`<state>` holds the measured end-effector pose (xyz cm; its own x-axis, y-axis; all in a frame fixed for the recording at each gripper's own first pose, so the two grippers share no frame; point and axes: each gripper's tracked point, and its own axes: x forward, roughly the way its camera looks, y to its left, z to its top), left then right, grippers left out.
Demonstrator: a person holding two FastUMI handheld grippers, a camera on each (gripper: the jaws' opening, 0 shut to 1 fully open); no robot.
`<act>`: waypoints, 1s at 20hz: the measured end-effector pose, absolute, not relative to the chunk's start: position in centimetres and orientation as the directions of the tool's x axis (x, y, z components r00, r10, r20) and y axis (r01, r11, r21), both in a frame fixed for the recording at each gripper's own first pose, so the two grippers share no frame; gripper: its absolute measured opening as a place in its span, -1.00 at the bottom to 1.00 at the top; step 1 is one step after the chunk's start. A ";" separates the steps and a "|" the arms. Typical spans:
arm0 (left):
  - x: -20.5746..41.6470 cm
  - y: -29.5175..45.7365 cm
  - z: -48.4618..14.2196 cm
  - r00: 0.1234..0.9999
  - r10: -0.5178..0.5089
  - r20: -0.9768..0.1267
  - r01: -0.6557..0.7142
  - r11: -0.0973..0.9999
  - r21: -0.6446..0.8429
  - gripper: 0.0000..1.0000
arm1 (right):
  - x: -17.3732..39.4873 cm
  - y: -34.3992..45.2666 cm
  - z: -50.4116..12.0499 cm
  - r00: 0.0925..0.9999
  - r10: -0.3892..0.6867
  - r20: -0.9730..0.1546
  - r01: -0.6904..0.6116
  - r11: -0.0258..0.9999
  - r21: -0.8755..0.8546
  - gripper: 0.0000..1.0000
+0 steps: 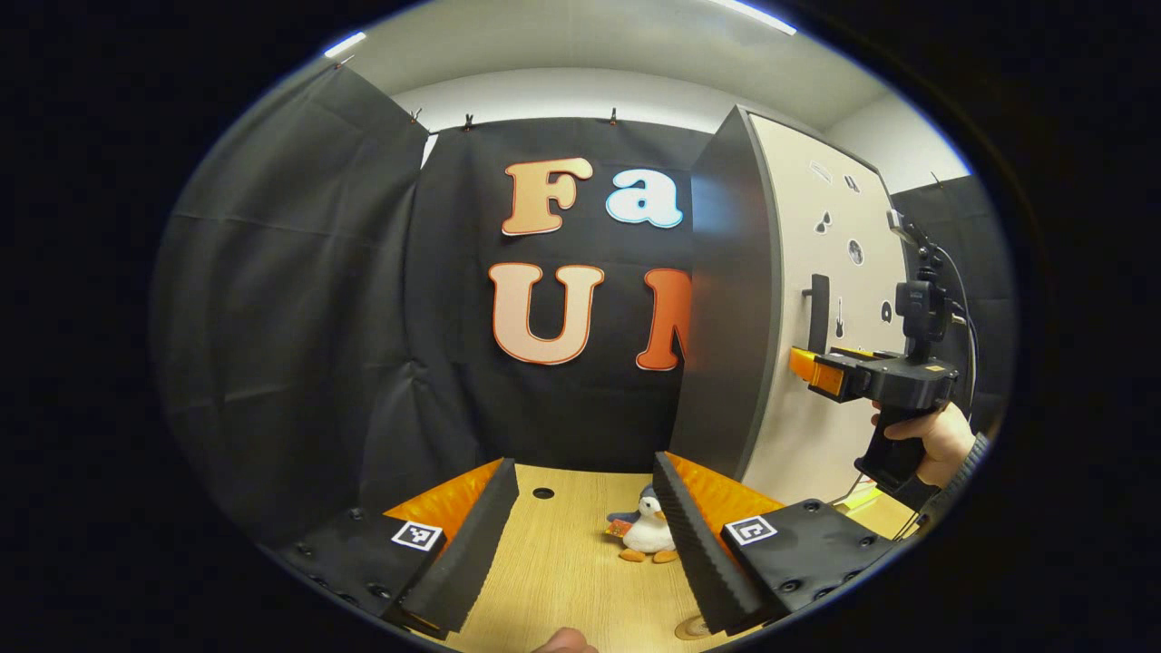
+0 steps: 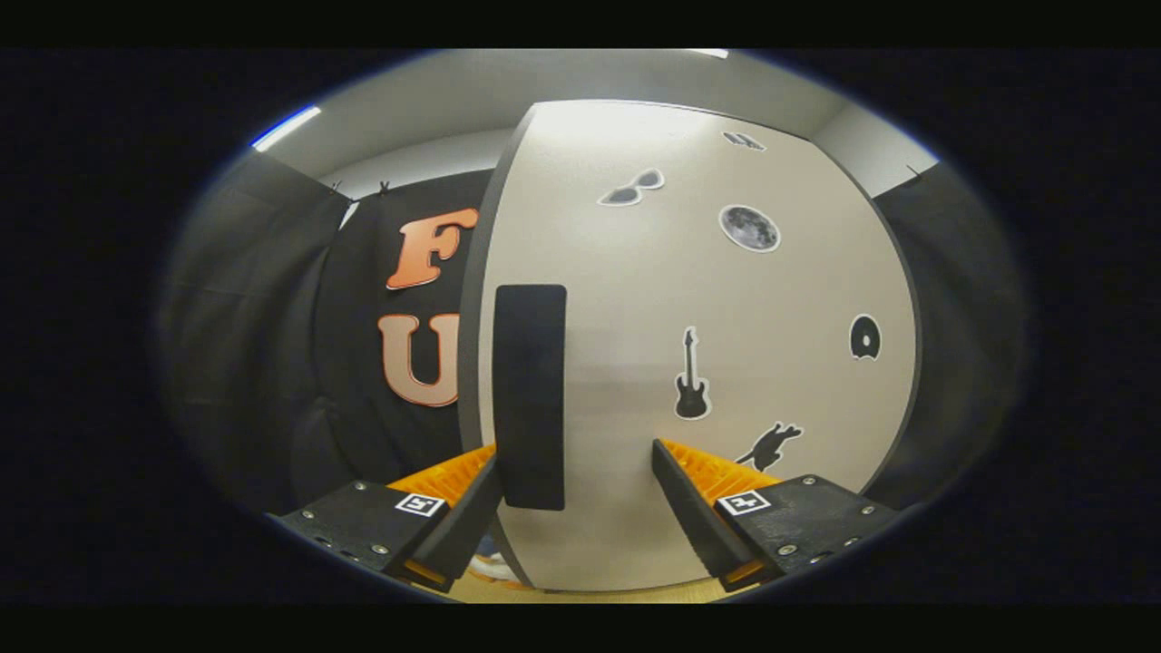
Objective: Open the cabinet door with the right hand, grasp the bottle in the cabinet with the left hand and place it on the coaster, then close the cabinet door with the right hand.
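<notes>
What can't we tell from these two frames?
- Bottle and cabinet inside: hidden behind the closed cabinet door, both views.
- Coaster: a sliver, cut off behind the left gripper finger, left gripper view.
- Handle contact: right gripper is open; whether the left finger touches it is unclear, right gripper view.
- Penguin toy: partly hidden by the finger, left gripper view.

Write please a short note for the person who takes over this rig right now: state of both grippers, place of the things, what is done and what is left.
Right gripper: open, at the black bar handle of the beige cabinet door; no grip visible.
Left gripper: open, empty, above the light wooden table, a small plush penguin ahead.
Done: nothing; door looks shut.
Left: open door, move bottle to coaster, close door.
</notes>
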<state>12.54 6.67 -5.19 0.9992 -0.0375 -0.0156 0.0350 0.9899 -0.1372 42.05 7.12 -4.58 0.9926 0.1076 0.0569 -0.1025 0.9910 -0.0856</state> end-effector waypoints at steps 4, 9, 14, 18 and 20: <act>12.6 6.7 -4.5 0.998 -0.055 -0.002 0.054 0.986 -0.158 0.94 | 42.3 7.0 -4.6 0.993 0.103 0.062 -0.098 0.991 -0.088 0.88; 12.8 4.2 -3.5 0.995 -0.097 0.013 0.098 0.986 -0.132 0.94 | 39.9 7.2 -3.8 0.989 0.124 0.077 -0.118 0.989 -0.087 0.88; 12.1 -1.2 -2.9 0.983 -0.182 0.003 0.181 0.974 -0.137 0.94 | 32.5 4.7 -2.8 0.994 0.096 0.055 -0.090 0.991 -0.100 0.87; 11.2 -5.8 -1.5 0.975 -0.223 0.013 0.222 0.965 -0.142 0.95 | 26.5 0.5 -1.6 0.998 0.041 0.046 -0.036 0.994 -0.103 0.87; 10.6 -7.1 -0.7 0.977 -0.210 0.021 0.211 0.968 -0.137 0.94 | 24.7 -1.9 -1.1 0.999 0.010 0.052 -0.005 0.996 -0.094 0.87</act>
<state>10.55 -7.12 -0.69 0.9774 -0.2102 0.0214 0.2111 0.9679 -0.1365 24.68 -1.89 -1.09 0.9986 0.0102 0.0518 -0.0053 0.9955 -0.0944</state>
